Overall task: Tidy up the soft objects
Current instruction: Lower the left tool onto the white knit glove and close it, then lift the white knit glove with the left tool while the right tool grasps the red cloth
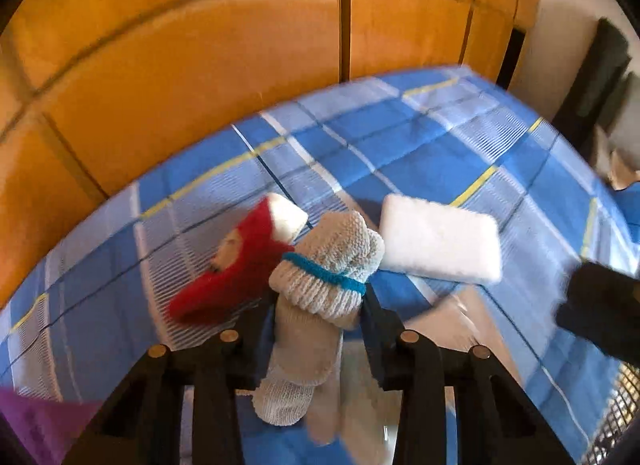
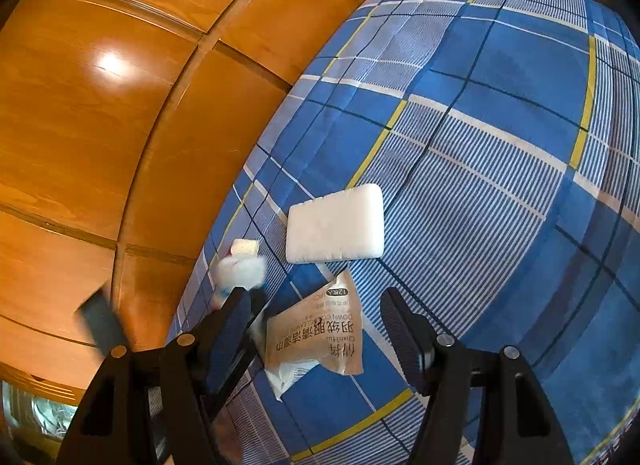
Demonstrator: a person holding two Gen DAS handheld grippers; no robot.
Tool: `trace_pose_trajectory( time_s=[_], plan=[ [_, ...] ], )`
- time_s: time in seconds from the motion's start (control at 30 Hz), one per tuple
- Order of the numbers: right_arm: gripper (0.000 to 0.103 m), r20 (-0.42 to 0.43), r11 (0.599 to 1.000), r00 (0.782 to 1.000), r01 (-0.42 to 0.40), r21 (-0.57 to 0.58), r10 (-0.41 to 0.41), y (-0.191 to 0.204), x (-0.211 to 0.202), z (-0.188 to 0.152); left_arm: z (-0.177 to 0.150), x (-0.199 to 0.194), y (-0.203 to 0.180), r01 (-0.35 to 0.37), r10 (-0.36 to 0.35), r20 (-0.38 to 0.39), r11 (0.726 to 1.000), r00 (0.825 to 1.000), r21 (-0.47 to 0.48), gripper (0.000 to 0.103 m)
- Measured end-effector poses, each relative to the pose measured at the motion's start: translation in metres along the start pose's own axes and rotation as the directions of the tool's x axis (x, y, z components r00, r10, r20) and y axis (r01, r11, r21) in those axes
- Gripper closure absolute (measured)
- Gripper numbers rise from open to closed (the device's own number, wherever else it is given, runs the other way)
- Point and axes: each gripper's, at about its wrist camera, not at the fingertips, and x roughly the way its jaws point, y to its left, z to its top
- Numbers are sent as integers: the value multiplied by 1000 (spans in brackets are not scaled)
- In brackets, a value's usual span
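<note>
We have the left gripper [image 1: 320,301] over the bed [image 1: 460,137], its fingers [image 1: 382,329] set on either side of the grey knitted sock bundle [image 1: 326,265]. The bundle sits between them and looks pinched at its lower part, so we judge it gripped. The right gripper [image 2: 316,321] hangs with its fingers wide apart and nothing between them, above a tan wipes packet [image 2: 316,337].

The bundle is rolled knit tied with a blue band [image 1: 324,269]: light, soft, easily squashed and not slippery. We think the best hold is just under the band, where the roll is thickest. A hold on the loose toe end [image 1: 284,401] would probably let it stretch and droop.

A red sock [image 1: 232,261] touches the bundle on its left and could snag when we lift. The white sponge block [image 1: 440,241] lies just beside it on the right. It is stiffer, yet still light. A small white cube [image 1: 288,217] rests at the red sock's far end.

The bed's edge runs close behind these things, along the wooden wardrobe doors [image 1: 200,65], so there is little room that way. The wide plaid sheet to the right is open, and we would move there
</note>
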Motion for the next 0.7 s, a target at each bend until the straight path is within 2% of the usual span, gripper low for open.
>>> trace_pose_trajectory(
  time_s=[0.07,0.17,0.3,0.47,0.53,0.7],
  plan=[
    [35,-1,1000,1000,1,-5,-1,1,0,0,-17,-29,6,27,-25,40,999,999,-36,64],
    [35,-11,1000,1000,4,-22,-4,3,2,-2,-45,-58,11,45,-41,56,996,998,-73,64],
    [35,-44,999,999,0,-53,-2,8,9,-5,-103,-82,16,13,-11,23,995,1000,-102,64],
    [35,-93,992,996,-14,-127,3,22,17,-14,-169,-89,17,-45,43,-23,994,999,-96,64],
    [35,-124,986,992,-32,-163,12,28,22,-19,-180,-90,14,-51,52,9,997,999,-66,63],
    [35,-169,968,986,-34,-250,-9,46,30,-31,-187,-79,21,-25,28,31,996,999,-85,63]
  ],
)
